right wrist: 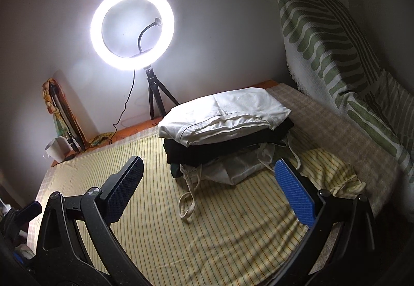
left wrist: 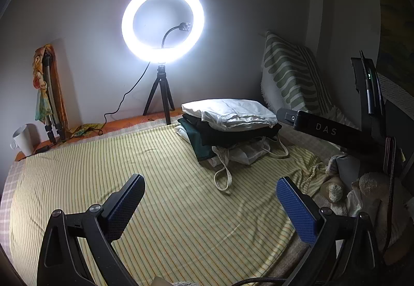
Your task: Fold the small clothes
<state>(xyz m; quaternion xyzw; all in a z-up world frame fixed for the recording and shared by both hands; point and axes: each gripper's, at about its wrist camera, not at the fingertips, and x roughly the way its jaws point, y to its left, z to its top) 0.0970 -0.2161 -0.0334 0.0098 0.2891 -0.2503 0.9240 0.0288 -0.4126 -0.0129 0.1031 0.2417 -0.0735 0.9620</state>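
A stack of folded clothes (left wrist: 230,128) sits on the yellow striped sheet (left wrist: 155,182), with a white garment (left wrist: 230,112) on top, black and dark green ones under it, and a pale cloth bag with loose straps (left wrist: 225,172) at the bottom. The stack also shows in the right wrist view (right wrist: 222,130). My left gripper (left wrist: 209,198) is open and empty above the sheet, in front of the stack. My right gripper (right wrist: 208,185) is open and empty, close in front of the stack. The right gripper's body, marked DAS, (left wrist: 326,128) shows at the right of the left wrist view.
A lit ring light on a small tripod (left wrist: 163,24) stands at the back by the wall. A white mug (left wrist: 23,138) and a folded tripod with a scarf (left wrist: 49,89) are at the back left. A green-striped cushion (left wrist: 292,73) leans at the right. Soft toys (left wrist: 336,190) lie at the right edge.
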